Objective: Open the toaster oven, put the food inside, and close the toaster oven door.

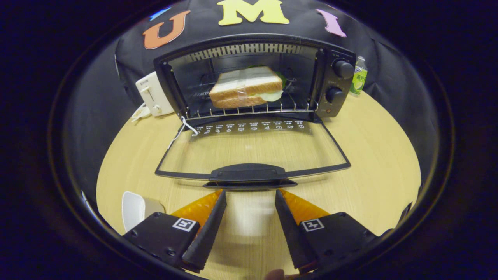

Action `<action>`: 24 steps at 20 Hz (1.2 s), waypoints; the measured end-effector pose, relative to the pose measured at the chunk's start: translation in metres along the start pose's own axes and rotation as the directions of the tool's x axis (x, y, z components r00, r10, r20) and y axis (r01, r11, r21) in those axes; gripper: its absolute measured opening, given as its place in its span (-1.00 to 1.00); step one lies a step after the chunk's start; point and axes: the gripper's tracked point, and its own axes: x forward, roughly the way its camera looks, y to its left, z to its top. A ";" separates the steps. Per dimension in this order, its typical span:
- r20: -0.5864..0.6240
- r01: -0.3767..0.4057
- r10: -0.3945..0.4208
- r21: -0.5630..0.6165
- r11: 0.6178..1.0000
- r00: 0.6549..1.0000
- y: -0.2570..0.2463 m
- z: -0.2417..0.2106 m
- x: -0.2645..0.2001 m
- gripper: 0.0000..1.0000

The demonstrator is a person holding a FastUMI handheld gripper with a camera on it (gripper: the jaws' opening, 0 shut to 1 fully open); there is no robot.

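The black toaster oven (330, 58) stands at the back of the round wooden table, its glass door (253, 149) folded down flat toward me. A wrapped sandwich (246, 87) of white bread lies on the wire rack inside. The door's black handle (249, 173) is just ahead of my fingertips. My gripper (250, 192) hovers low over the table right in front of that handle, open, with nothing between its fingers.
A white pop-up toaster (153, 95) sits left of the oven with its cord beside it. A green-labelled bottle (358, 76) stands behind the oven's right side. A white dish (133, 210) lies on the wooden table (381, 155) by my left finger.
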 end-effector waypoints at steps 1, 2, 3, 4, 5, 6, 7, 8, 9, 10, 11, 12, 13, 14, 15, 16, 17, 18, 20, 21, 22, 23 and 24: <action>0.018 0.001 -0.001 0.001 1.000 1.000 0.001 0.004 -0.007 0.67; 0.036 0.000 -0.001 0.004 1.000 0.999 0.002 0.009 -0.013 0.67; 0.052 0.001 -0.001 0.001 1.000 0.999 0.002 0.013 -0.019 0.67; 0.067 0.000 0.000 0.000 1.000 0.998 0.002 0.019 -0.026 0.67; 0.085 -0.003 0.003 -0.003 1.000 0.996 0.002 0.024 -0.032 0.67; 0.109 -0.006 0.007 -0.008 1.000 0.994 0.003 0.031 -0.039 0.67; 0.137 -0.007 0.009 -0.015 1.000 0.990 0.004 0.039 -0.045 0.67; 0.172 -0.006 0.011 -0.031 1.000 0.985 0.005 0.049 -0.052 0.67; 0.198 -0.003 0.012 -0.045 0.999 0.980 0.005 0.058 -0.057 0.67; 0.225 -0.003 0.016 -0.054 0.999 0.974 0.007 0.068 -0.062 0.67; 0.242 0.001 0.011 -0.052 0.999 0.970 0.006 0.078 -0.066 0.67; 0.257 0.002 0.009 -0.046 0.999 0.966 0.003 0.088 -0.072 0.67; 0.276 0.003 0.009 -0.041 0.999 0.961 0.002 0.098 -0.078 0.67; 0.300 0.004 0.008 -0.041 0.999 0.954 0.001 0.109 -0.089 0.67; 0.327 0.003 0.010 -0.040 0.999 0.945 -0.001 0.120 -0.101 0.67; 0.359 -0.003 0.017 -0.040 0.999 0.933 0.000 0.136 -0.115 0.67; 0.391 -0.009 0.026 -0.044 0.999 0.920 0.002 0.148 -0.131 0.67; 0.420 -0.016 0.035 -0.049 0.999 0.907 0.000 0.157 -0.149 0.67; 0.475 -0.021 0.047 -0.059 0.998 0.878 -0.003 0.177 -0.185 0.67; 0.504 -0.024 0.054 -0.066 0.998 0.862 -0.003 0.186 -0.207 0.67; 0.527 -0.026 0.060 -0.072 0.997 0.848 -0.003 0.192 -0.227 0.67; 0.549 -0.027 0.065 -0.078 0.997 0.833 -0.004 0.198 -0.245 0.67; 0.572 -0.024 0.066 -0.081 0.996 0.817 -0.006 0.206 -0.266 0.67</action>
